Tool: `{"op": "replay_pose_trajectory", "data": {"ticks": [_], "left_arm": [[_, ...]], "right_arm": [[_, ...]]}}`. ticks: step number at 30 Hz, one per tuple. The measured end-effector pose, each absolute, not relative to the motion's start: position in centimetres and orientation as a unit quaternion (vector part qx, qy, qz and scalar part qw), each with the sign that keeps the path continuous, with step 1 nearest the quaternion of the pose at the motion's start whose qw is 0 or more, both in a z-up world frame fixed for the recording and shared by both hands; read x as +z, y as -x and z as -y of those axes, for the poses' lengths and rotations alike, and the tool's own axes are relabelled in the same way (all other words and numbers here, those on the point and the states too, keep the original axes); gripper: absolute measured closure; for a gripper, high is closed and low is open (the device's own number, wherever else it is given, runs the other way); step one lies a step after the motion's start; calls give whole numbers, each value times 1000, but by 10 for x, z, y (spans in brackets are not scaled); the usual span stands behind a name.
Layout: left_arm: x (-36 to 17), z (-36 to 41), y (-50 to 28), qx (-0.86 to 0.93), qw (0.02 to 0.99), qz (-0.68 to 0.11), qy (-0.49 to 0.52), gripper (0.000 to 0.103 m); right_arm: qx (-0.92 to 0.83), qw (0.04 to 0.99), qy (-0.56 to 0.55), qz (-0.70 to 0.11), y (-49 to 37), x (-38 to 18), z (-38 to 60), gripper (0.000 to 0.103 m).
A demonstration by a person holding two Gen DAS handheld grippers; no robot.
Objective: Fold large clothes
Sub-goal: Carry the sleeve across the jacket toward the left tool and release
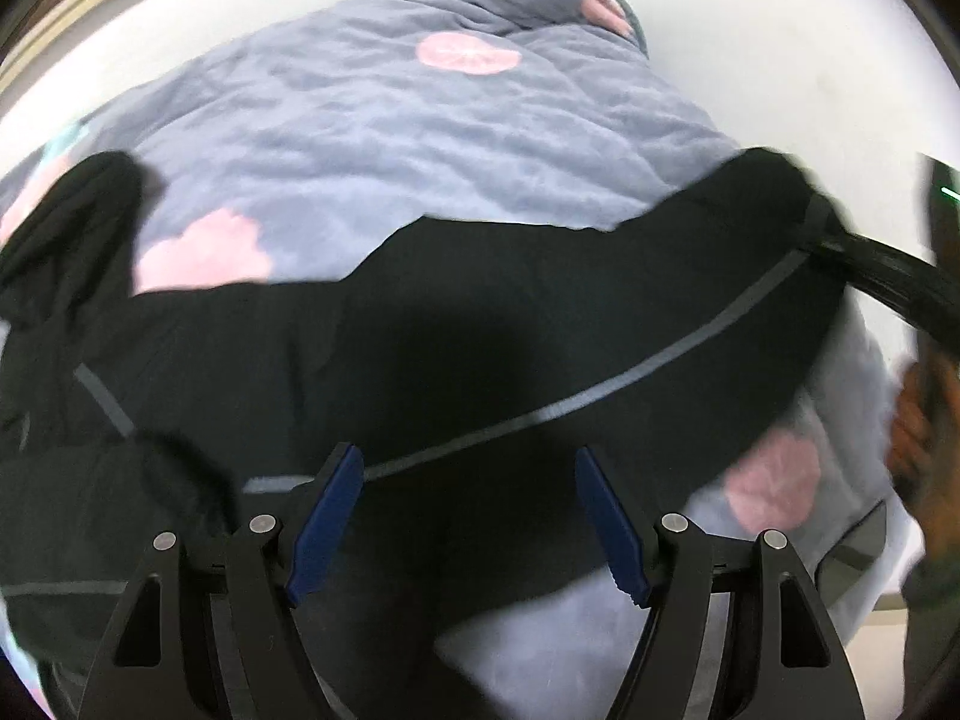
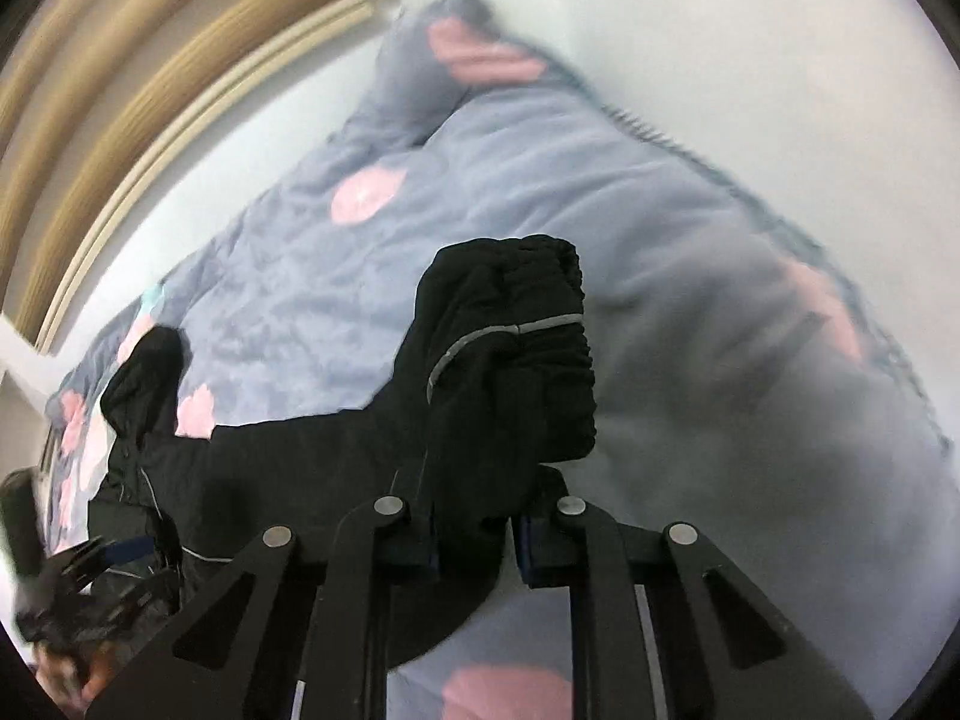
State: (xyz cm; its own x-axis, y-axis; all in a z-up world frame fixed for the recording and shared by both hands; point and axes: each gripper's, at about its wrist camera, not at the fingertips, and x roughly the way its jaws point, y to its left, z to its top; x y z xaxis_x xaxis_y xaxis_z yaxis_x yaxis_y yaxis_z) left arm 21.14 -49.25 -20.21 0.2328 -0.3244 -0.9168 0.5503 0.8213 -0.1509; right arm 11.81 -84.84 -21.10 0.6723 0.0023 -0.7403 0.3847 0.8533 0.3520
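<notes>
A large black garment [image 1: 480, 312] with thin grey stripes lies across a grey-blue bed cover [image 1: 390, 138]. My left gripper [image 1: 467, 453] hangs just above its middle, blue pads [image 1: 327, 516] wide apart, nothing between them. In the right wrist view my right gripper [image 2: 474, 534] is shut on a bunched, ribbed end of the black garment [image 2: 510, 348], which stands up above the jaws. That lifted end shows at the right of the left wrist view, where the right gripper's dark body [image 1: 882, 282] pulls it. The left gripper [image 2: 90, 564] appears blurred at the lower left.
The bed cover [image 2: 540, 180] has pink round patches and a matching pillow [image 2: 444, 60] at its far end. White wall runs along the far side and wood-coloured panels [image 2: 120, 90] stand at the upper left. A hand [image 1: 918, 420] is at the right edge.
</notes>
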Motion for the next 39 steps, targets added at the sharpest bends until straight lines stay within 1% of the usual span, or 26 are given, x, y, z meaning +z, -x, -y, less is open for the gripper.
{"op": "replay_pose_trajectory", "data": {"ticks": [2,6,8,10,12,15,20,23,27,31,33,39], "left_arm": [[-225,508,-223,-291,756,-577,-102,28],[-299,528,-236,-268,700,-651,-120,28],[-316,531,-237,-258,700,-653,-133,26],[-310,530,-236,-265,702,-649,-129,26],[-298,524,-234,-279,705,-642,-117,28],[-264,501,-223,-306,716,-621,-87,27],[-201,422,-199,-310,754,-579,-18,27],[-182,367,-188,-277,772,-571,9,28],[-166,303,-175,-220,796,-563,20,28],[-159,232,-164,-177,813,-553,47,28],[-154,198,-162,-158,820,-546,69,28],[-157,134,-169,-139,828,-532,107,28]], "right_arm": [[-117,869,-269,-398,-102,-220,853,83],[-141,831,-257,-472,-108,-269,849,83],[-162,812,-244,-505,-118,-293,845,83],[-174,800,-243,-520,-122,-304,848,83],[-178,800,-248,-517,-125,-299,846,83],[-166,824,-217,-496,-125,-270,831,83],[-108,867,-172,-455,-132,-208,775,83],[-64,885,-148,-437,-147,-180,726,83],[2,897,-117,-427,-167,-155,653,83],[68,901,-62,-424,-188,-136,552,83],[100,899,-37,-425,-200,-135,503,83],[190,879,14,-438,-227,-140,362,83]]}}
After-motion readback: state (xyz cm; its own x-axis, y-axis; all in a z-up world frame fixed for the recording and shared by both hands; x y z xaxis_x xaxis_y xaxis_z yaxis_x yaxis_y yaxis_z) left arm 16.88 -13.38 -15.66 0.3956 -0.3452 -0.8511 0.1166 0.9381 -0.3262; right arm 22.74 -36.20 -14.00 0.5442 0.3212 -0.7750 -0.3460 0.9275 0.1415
